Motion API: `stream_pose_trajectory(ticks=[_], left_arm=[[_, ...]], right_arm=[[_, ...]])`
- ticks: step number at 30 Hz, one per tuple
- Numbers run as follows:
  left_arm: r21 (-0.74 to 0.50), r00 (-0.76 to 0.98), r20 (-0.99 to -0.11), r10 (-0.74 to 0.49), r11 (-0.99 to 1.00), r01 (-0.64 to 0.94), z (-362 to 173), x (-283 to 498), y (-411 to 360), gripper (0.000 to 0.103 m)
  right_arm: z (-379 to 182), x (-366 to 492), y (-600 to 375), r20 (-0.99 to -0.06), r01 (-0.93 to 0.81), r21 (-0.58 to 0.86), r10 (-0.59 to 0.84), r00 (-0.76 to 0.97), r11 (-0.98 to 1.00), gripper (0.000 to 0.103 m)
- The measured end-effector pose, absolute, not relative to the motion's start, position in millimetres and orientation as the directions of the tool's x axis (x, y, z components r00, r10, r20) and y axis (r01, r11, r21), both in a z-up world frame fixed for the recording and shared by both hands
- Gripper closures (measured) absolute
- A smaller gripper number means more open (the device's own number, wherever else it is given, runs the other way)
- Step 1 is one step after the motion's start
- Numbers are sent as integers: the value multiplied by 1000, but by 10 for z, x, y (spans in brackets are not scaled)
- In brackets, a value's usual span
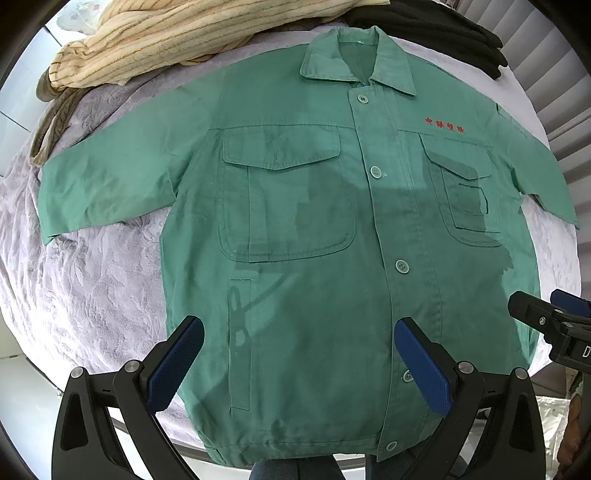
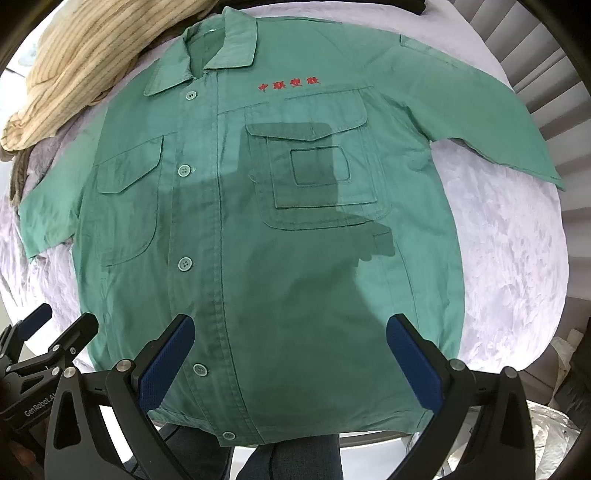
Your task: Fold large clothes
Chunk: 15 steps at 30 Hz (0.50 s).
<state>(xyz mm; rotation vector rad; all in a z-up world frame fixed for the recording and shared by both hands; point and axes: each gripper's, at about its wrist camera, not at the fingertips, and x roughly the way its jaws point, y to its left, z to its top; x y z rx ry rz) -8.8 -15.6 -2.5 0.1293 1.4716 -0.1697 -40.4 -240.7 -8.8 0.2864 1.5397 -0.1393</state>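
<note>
The left claw (image 1: 299, 363) is wide open and holds nothing. Its two blue pads (image 1: 176, 363) look bumpy, like rubber, and sit on black arms. It hangs over the bottom part of the jacket (image 1: 295, 221), near the lowest buttons. The right claw (image 2: 290, 363) is wide open too, and empty. It hangs just beside the left one, over the same bottom edge.

The green jacket lies flat on its back on the table, with its front facing up. Both sleeves (image 1: 107, 173) are stretched out to the sides. The collar (image 1: 354, 59) is at the far end and the bottom edge is near the person. The front is buttoned shut with round pale green buttons (image 1: 402, 266).

I think the folding has not started yet. Nothing is folded over. The sleeves need to be folded in, and then the body folded up. So nearly all the work is left.

The jacket cloth looks thick and a bit stiff, like work clothes, with neat sewn lines. It has two big chest pockets (image 1: 284, 195) with pointed flaps, and small red letters (image 1: 445, 125) sewn on the chest. Under it is a soft pale purple cover (image 1: 92, 288) with a crinkly, leafy pattern. At the far end sits a fluffy cream cloth with thin stripes (image 1: 159, 40), and some dark clothes (image 1: 443, 33) next to it.
</note>
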Motion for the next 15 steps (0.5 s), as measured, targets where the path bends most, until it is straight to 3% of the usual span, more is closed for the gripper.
stream_pose_trajectory(ticks=[9,15], left_arm=[[-16,90,-995,-34,981,192,-32,-91,-166,0],[-18,90,-995,-36,981,193,-34,-92,-168,0]], right_arm=[[-105,-414,-2411,-995,269,103,98,34,958,0],[-113,-399,-2405,-979,273,197,205,-2,942,0]])
